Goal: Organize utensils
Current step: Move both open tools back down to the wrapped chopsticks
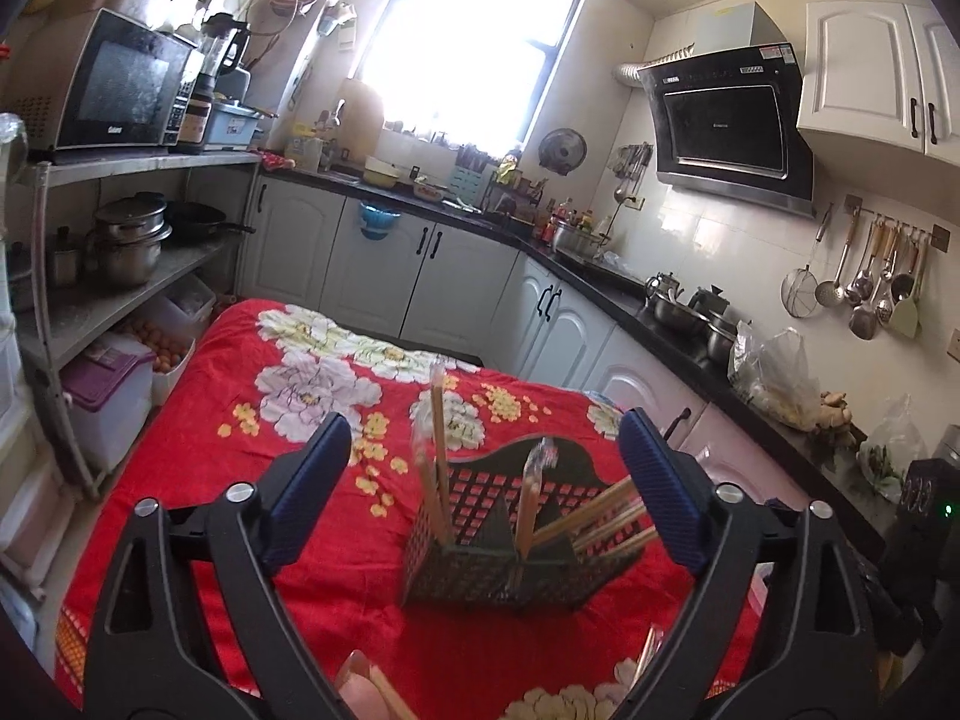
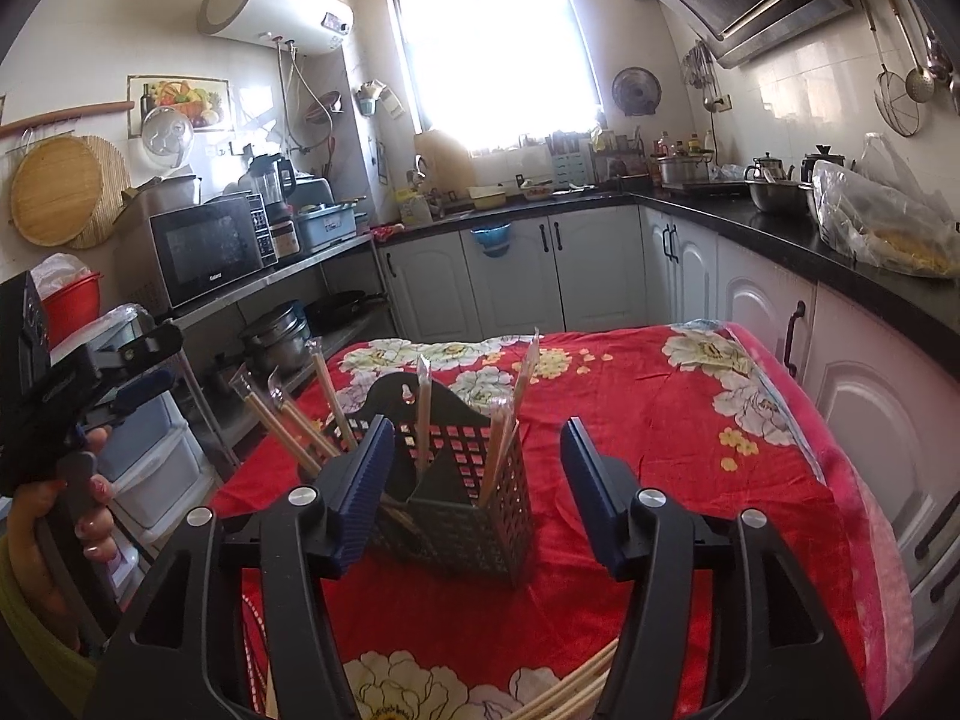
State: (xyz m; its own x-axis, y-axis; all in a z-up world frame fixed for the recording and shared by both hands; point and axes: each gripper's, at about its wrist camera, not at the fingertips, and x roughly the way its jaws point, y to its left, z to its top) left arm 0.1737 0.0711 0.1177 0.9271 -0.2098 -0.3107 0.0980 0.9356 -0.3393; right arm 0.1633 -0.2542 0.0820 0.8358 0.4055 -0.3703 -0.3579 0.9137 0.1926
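Observation:
A black perforated utensil holder [image 1: 510, 546] stands on the red floral cloth [image 1: 270, 480]. Wrapped wooden chopsticks [image 1: 441, 450] stand or lean in its compartments. My left gripper [image 1: 486, 450] is open and empty, with the holder between and beyond its fingers. In the right wrist view the holder [image 2: 474, 516] sits between the fingers of my right gripper [image 2: 474, 450], which is open and empty. Chopsticks [image 2: 282, 420] lean out to the left there. More loose chopsticks [image 2: 576, 690] lie on the cloth at the bottom, below the right gripper. The left gripper body [image 2: 54, 384] shows at the far left, held in a hand.
White cabinets under a black counter [image 2: 780, 240] run along the back and right. A metal shelf [image 1: 120, 252] with pots and a microwave [image 1: 114, 90] stands at the left. Plastic bags [image 2: 882, 222] and pots sit on the counter. Ladles hang on the right wall [image 1: 870, 282].

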